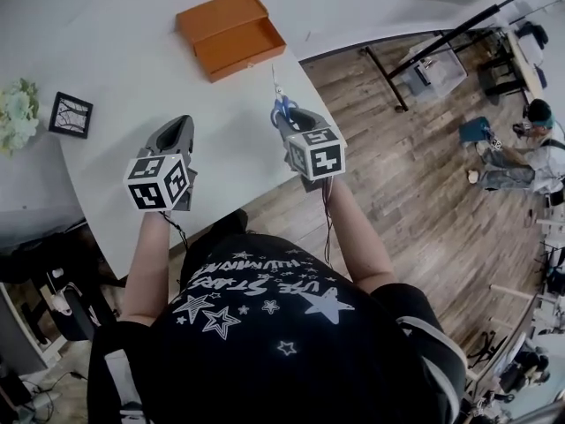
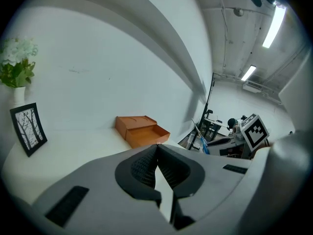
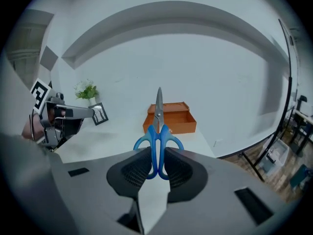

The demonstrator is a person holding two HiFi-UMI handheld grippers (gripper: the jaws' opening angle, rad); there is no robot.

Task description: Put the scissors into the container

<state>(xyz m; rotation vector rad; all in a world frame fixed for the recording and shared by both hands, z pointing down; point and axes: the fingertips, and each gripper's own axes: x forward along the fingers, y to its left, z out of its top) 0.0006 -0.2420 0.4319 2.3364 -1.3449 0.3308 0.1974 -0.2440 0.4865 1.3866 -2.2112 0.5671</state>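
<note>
- Overhead, in the head view, a person stands at the near corner of a white table [image 1: 132,69] with a pair of tongs in each hand.
  - The right tongs [image 1: 287,120] carry blue-handled scissors [image 1: 281,106], with the blades pointing away from the person.
  - The orange container [image 1: 231,32] sits well apart from them at the far side of the table. Its open tray faces up and looks empty.
  - The left tongs [image 1: 182,124] hover over bare table, near nothing.
  - A small framed picture [image 1: 71,115] and a bunch of pale flowers [image 1: 16,113] sit at the left edge.
- Left gripper view: the left tongs [image 2: 156,148] are pressed together at the tips with nothing between them.
  - Beyond them lies the container [image 2: 142,130].
  - Off to the right, the scissors [image 2: 201,142] show as a thin blade and a speck of blue.
- Right gripper view: the right tongs [image 3: 157,156] are clamped on the blue handle loops of the scissors [image 3: 158,133].
  - The closed blades stand upright, lined up with the container [image 3: 170,117] ahead.
- Progress, as a judgement: the pick-up looks done, since the scissors are gripped and appear to be off the table.
  - What is left is carrying them across to the container, lowering them into the open tray, and letting go.
</note>
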